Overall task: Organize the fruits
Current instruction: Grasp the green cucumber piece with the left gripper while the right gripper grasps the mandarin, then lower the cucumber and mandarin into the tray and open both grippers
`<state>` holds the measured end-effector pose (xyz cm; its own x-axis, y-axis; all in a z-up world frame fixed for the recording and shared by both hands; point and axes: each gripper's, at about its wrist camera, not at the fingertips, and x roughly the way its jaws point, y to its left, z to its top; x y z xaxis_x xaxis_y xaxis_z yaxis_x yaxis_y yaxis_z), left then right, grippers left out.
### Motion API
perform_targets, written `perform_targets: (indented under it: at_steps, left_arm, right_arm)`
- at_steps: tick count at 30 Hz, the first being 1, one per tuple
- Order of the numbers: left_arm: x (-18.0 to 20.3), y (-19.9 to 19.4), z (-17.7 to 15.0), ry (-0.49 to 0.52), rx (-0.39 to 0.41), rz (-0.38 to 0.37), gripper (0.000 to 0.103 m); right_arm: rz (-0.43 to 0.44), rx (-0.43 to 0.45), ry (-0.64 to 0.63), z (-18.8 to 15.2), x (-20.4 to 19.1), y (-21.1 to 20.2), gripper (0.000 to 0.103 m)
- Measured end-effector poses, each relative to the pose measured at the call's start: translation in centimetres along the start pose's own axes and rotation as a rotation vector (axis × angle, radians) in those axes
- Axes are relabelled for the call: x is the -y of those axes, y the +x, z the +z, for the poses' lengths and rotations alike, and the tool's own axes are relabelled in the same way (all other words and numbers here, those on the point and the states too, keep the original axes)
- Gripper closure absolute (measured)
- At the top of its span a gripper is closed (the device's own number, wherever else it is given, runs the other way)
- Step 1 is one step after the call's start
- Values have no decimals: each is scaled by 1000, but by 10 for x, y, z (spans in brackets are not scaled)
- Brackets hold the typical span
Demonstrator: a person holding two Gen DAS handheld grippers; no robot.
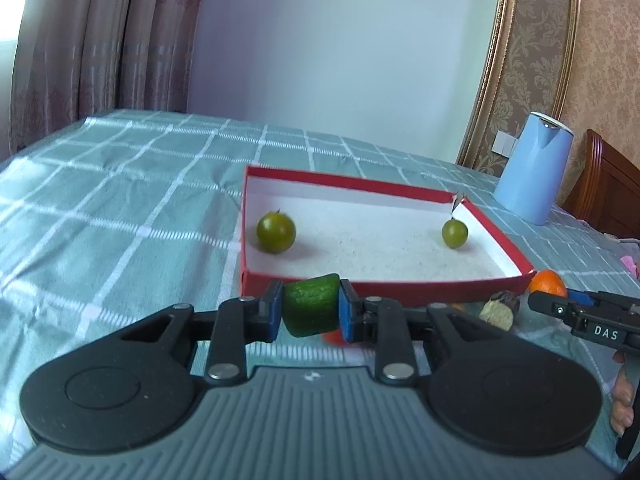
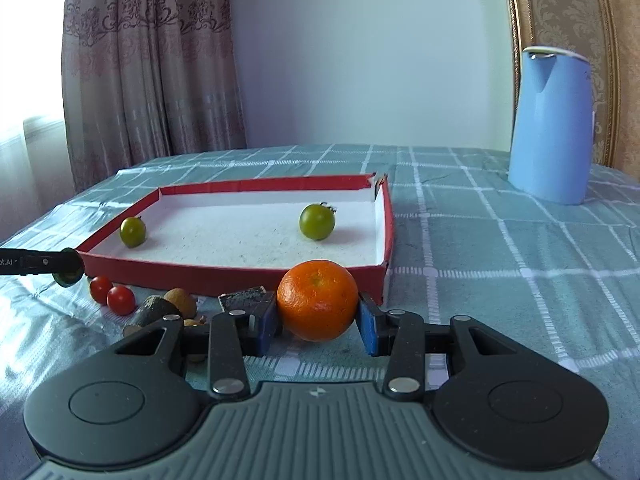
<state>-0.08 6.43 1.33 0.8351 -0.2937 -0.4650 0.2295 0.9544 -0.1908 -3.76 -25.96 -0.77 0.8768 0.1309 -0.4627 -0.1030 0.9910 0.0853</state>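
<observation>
so, left wrist view first. left gripper [image 1: 311, 312] clamped on a green cucumber chunk [image 1: 310, 305], both blue pads [image 1: 347, 314] pressing its sides, held just short of the red box [image 1: 420, 285] near wall. inside the box on its white floor: one green tomato [image 1: 276, 232] at 9 o'clock, a smaller green tomato [image 1: 455, 233] at 3 o'clock by the right wall, well apart.

right wrist view. two red cherry tomatoes [image 2: 112, 295] touching each other on the checked cloth [image 2: 500, 264] at 8 o'clock of the box, brownish pieces [image 2: 168, 309] just beside them. right gripper [image 2: 318, 318] around the orange [image 2: 317, 300], which sits on the cloth against the box's near right corner; left pad touches it, right pad contact unclear, so cannot tell if it is gripped. blue kettle [image 2: 554, 128] at 2 o'clock, well apart.
</observation>
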Motion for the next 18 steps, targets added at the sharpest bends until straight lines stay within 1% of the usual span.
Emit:
perform_targets:
  at_steps: [4, 7, 10, 12, 15, 18]
  left_arm:
    - [6, 8, 15, 13, 12, -10, 78]
    - [12, 21, 25, 20, 12, -11, 78]
    - [15, 42, 32, 29, 0, 14, 78]
    - [16, 58, 36, 32, -19, 31, 78]
    - [16, 79, 39, 40, -51, 52, 78]
    - [16, 92, 43, 48, -59, 68, 78]
  right_arm:
    - [-60, 36, -55, 10, -4, 3, 62]
    - [-60, 34, -63, 27, -4, 14, 62]
    - [-86, 7, -91, 45, -6, 40, 62]
    - [-98, -31, -101, 52, -6, 60, 62]
    - [-103, -92, -83, 57, -3, 88, 62]
    - [-114, -129, -67, 57, 0, 106, 62]
